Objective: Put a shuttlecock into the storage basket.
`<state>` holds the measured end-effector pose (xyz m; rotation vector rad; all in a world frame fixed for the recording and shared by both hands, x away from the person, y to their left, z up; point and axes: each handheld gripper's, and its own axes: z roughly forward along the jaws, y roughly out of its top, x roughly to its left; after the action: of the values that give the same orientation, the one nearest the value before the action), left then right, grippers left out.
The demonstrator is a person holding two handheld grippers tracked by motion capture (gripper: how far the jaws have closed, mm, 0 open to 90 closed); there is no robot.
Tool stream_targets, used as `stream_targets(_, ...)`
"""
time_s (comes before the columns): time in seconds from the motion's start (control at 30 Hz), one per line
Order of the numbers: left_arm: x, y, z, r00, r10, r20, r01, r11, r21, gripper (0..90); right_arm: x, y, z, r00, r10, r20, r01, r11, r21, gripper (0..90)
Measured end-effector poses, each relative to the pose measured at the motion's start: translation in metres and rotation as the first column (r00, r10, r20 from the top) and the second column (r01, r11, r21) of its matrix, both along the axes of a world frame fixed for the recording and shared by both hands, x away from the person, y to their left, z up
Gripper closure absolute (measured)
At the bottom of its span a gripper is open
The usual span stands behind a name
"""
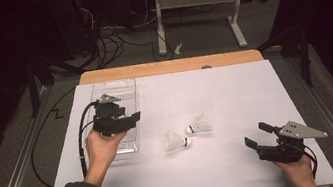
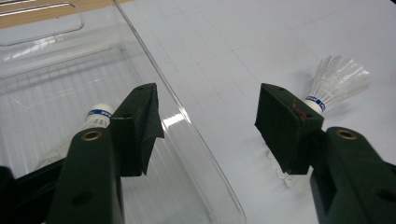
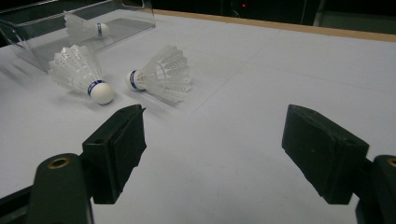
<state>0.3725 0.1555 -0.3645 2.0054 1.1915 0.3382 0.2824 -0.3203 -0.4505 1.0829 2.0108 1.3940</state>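
A white shuttlecock (image 2: 95, 119) with a blue band lies inside a clear plastic tray (image 2: 154, 51) at the table's left. My left gripper (image 2: 208, 100) hovers open above the tray's right rim, one jaw over the tray and one over the table, with nothing between them. Two more shuttlecocks (image 1: 176, 141) (image 1: 200, 125) lie side by side on the white sheet in the middle. In the right gripper view they are the near-left shuttlecock (image 3: 79, 72) and the one beside it (image 3: 163, 74). My right gripper (image 1: 255, 133) rests low near the front right, open and empty, pointing toward them.
The white sheet (image 1: 235, 92) covers the wooden table (image 1: 170, 66). Beyond the far edge, cables (image 1: 106, 42) and a white desk frame (image 1: 195, 3) stand on the floor. A black cable (image 1: 80, 137) trails from the left gripper off the table's left side.
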Motion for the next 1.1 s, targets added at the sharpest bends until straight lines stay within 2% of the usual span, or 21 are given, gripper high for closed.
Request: stream_targets(1.1, -0.022, -0.005, -0.009, 0.9989, -0.025, 0.039, 0.026, 0.9985, -0.048, 38.5, 0.0, 0.0, 0.0, 1.0, 0.0, 0.002, 0.0, 1.0, 0.001, 21.9)
